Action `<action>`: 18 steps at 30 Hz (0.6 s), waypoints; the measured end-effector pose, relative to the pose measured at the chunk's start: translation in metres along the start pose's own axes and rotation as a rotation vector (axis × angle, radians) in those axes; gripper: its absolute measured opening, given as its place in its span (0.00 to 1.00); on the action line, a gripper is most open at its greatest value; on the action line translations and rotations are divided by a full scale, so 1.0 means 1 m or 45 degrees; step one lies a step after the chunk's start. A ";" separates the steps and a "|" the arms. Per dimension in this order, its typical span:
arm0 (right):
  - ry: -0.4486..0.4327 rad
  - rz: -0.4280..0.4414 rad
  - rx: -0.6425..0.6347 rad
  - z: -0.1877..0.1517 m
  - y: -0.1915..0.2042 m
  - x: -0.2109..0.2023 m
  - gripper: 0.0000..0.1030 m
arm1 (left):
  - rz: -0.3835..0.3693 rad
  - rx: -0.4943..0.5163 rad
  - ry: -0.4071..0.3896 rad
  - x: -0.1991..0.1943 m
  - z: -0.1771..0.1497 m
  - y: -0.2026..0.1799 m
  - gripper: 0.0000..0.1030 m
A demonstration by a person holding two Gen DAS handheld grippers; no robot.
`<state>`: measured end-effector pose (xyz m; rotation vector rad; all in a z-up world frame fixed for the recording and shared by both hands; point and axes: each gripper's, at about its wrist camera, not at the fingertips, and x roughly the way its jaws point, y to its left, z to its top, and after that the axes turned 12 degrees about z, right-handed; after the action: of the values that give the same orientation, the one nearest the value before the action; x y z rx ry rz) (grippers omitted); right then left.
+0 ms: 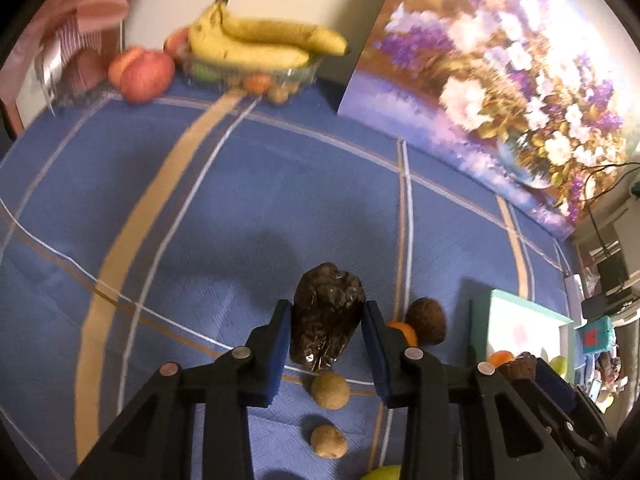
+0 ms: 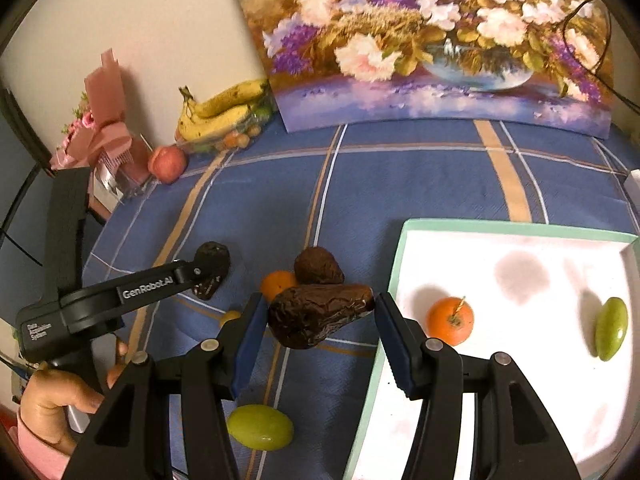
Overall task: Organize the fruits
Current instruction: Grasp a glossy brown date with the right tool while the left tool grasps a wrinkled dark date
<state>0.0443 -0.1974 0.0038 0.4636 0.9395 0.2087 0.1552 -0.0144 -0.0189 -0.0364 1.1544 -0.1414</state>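
On the blue checked table (image 2: 400,184), the left claw (image 1: 326,316) has its blue pads either side of a dark wrinkled dried fruit (image 1: 326,316); the pads look to touch it, gripping it, though a narrow gap on the right side cannot be ruled out. Below it lie two small tan round fruits (image 1: 330,390), one nearer the camera than the other, and to its right a brown wrinkled fruit (image 1: 426,320) beside a small orange (image 1: 402,332). The right claw (image 2: 320,316) stands open, with a second dark wrinkled fruit (image 2: 316,316) between its fingers: the left pad is close against it, the right pad apart from it. Behind that fruit sit the brown fruit and the orange, touching. A green grape (image 2: 260,426) lies near the bottom of the right view. To the right, a white tray with a green rim (image 2: 516,228) holds an orange with a stem (image 2: 450,320) and a green oblong fruit (image 2: 611,328), well apart. At the far edge a glass bowl (image 1: 304,72) carries bananas (image 1: 256,44), with red apples (image 1: 142,72) beside it and a flower painting (image 2: 420,40) leaning on the wall.
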 end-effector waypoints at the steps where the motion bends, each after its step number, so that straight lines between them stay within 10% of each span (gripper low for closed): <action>1: -0.012 0.001 0.001 0.001 0.000 -0.004 0.55 | -0.004 -0.001 -0.009 -0.005 0.001 0.000 0.37; 18: -0.162 -0.060 0.024 0.007 -0.008 -0.066 0.55 | -0.072 0.012 -0.146 -0.073 -0.001 -0.016 0.37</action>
<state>0.0115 -0.2310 0.0513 0.4662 0.8274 0.1265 0.1240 -0.0210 0.0487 -0.0676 1.0387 -0.1925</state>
